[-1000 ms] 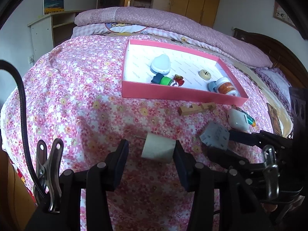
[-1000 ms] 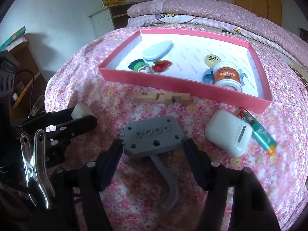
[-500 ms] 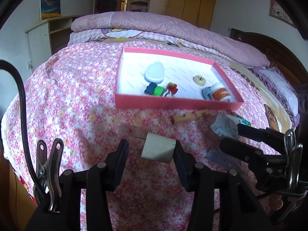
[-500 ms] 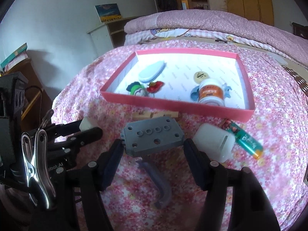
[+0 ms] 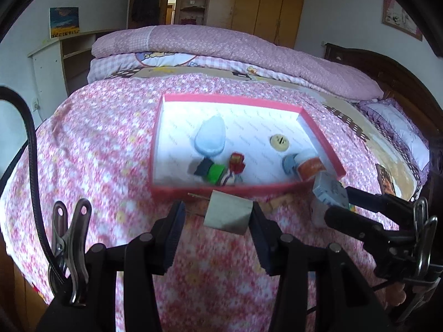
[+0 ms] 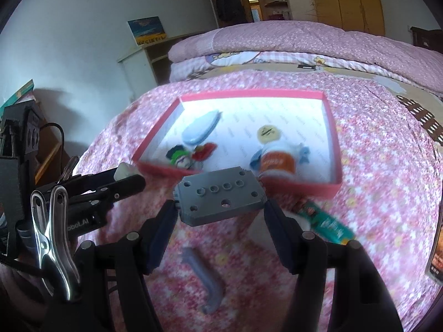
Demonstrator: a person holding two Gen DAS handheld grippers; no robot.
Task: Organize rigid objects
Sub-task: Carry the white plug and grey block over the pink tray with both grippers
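Two blurred items hide behind the gray plate [image 6: 220,199]: white case, wooden piece.

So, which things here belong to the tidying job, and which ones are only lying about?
Belong to the job:
- pink tray
- white block, held by the left gripper
- grey plate, held by the right gripper
- grey hook
- green lighter

Only lying about:
- folded quilt
- picture on the shelf

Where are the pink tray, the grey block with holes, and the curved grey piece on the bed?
Pink tray [image 6: 331,141]: right wrist view, on its right wall.
Grey block [image 6: 218,200]: right wrist view, on its top face with holes.
Curved grey piece [image 6: 203,274]: right wrist view, on the middle of its stem.
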